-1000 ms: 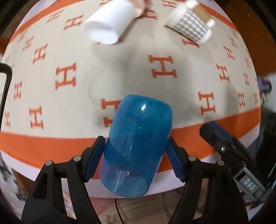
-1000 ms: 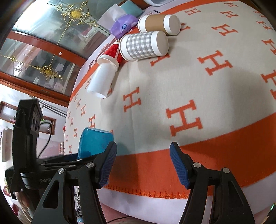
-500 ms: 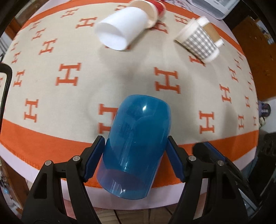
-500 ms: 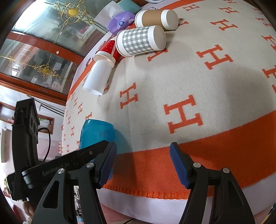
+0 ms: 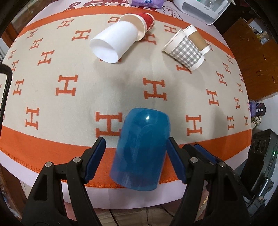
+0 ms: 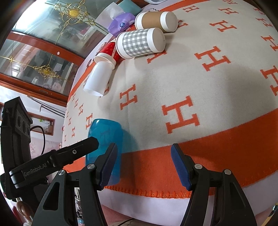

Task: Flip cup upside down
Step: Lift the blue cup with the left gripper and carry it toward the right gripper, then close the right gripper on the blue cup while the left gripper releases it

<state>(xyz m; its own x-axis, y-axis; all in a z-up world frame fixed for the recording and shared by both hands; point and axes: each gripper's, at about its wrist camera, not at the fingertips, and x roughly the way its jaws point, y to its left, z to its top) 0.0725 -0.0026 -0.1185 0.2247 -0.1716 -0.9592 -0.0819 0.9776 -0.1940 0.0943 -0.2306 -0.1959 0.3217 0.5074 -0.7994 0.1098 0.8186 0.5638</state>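
A translucent blue cup (image 5: 141, 147) stands upside down near the front edge of the table, its closed base up and its rim on the orange border of the cloth. My left gripper (image 5: 136, 160) is open, its blue pads apart from the cup on both sides. The cup also shows in the right wrist view (image 6: 104, 139), at the left, with the left gripper's black finger beside it. My right gripper (image 6: 144, 166) is open and empty, to the right of the cup over the table's front edge.
A beige cloth with orange H marks (image 5: 154, 90) covers the table. A white cup (image 5: 113, 43) nested in a red cup (image 5: 147, 20), and a grey checked cup (image 5: 185, 50) nested in a brown one, lie on their sides at the back. A white appliance (image 5: 199, 8) stands behind.
My left gripper held the blue cup and lowered it onto the cloth. Its jaws have now opened and let the cup go. The right gripper stayed open, shifting slightly.
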